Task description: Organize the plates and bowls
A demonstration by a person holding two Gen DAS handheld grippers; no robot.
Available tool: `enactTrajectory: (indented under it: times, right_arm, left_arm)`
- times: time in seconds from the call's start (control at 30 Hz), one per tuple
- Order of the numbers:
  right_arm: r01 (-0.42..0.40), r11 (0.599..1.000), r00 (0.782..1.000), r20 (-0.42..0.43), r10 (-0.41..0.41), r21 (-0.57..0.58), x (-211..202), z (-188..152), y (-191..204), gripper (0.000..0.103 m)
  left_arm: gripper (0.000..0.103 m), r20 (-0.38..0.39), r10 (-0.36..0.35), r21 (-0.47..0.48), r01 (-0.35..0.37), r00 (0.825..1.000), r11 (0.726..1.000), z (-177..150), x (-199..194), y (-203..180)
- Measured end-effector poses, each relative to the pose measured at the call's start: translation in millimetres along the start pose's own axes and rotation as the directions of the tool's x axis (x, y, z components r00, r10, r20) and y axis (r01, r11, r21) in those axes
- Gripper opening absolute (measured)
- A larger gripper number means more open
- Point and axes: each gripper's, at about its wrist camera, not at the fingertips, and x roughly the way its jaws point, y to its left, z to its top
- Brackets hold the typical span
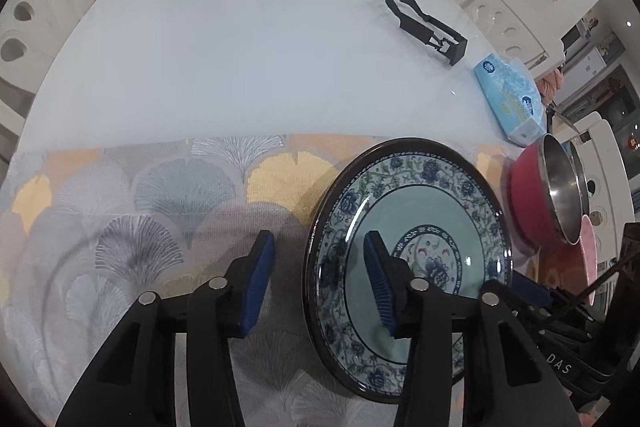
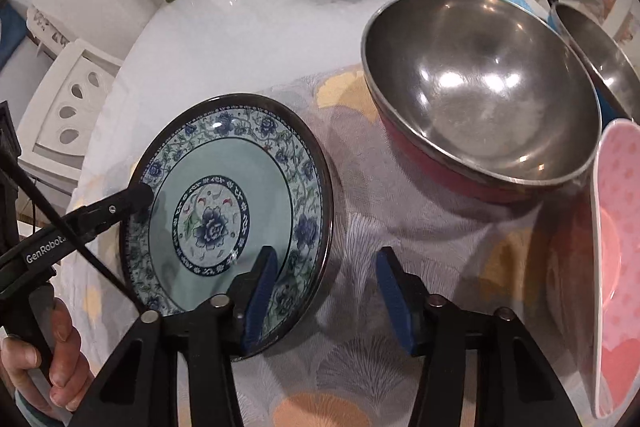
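Plate (image 1: 408, 267) lies flat on the cloth (image 1: 160, 211) beside the red bowl (image 2: 480, 87). Both tongs, left (image 1: 320, 283) and right (image 2: 324, 297), straddle opposite rims, spread, pads apparently not pressing. Step seems to be grasping; next, I judge, close evenly and lift level.

I read two markings. "GenRobot" in white letters runs along the black body of the left gripper (image 2: 132, 201), seen at the left edge of the right wrist view. "DAS" in white sits on black hardware (image 1: 560, 367) at the lower right of the left wrist view. The print on the blue tissue pack (image 1: 508, 91), near the table's right edge, is too small to read.
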Motion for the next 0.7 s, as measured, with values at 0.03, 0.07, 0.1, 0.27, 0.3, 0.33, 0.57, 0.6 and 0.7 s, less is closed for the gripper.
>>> enactTrajectory:
  times: [0.03,0.07,0.1,0.27,0.3,0.33,0.57,0.6,0.7]
  right_arm:
    - [-0.003,1.0,1.0,0.003,0.003,-0.007,0,1,1,0.036]
    - [-0.009,1.0,1.0,0.005,0.009,-0.01,1,2,2,0.033]
    - [-0.016,1.0,1.0,0.005,0.016,-0.011,1,3,3,0.031]
    - [-0.013,1.0,1.0,0.002,0.013,-0.025,2,3,10,0.025]
    - [-0.016,1.0,1.0,-0.001,0.016,-0.021,1,3,10,0.025]
    - [-0.019,1.0,1.0,-0.003,0.019,-0.022,1,2,10,0.025]
    - [-0.043,0.998,0.999,-0.002,0.043,-0.051,-25,-10,17,0.025]
    - [-0.046,0.997,0.999,0.001,0.046,-0.058,-33,-13,19,0.025]
    - [-0.062,0.995,0.998,0.012,0.063,-0.074,-55,-19,25,0.025]
  left_arm:
    - [0.04,0.002,-0.004,0.001,0.004,1.0,1.0,0,0,0]
    - [0.035,0.002,-0.012,0.002,0.012,1.0,1.0,1,1,0]
    - [0.033,-0.003,-0.025,0.004,0.025,1.0,1.0,1,2,-1]
    - [0.026,0.004,-0.039,-0.008,0.039,0.999,0.999,-3,2,-3]
    - [0.025,0.006,-0.042,-0.018,0.042,0.999,0.999,-4,0,-2]
    - [0.025,0.008,-0.045,-0.024,0.045,0.999,0.999,-6,-2,-1]
    - [0.025,0.045,-0.048,-0.058,0.051,0.998,0.997,-24,-37,-3]
    - [0.025,0.055,-0.051,-0.066,0.055,0.997,0.996,-28,-45,-3]
    - [0.025,0.091,-0.053,-0.084,0.061,0.994,0.995,-41,-73,-4]
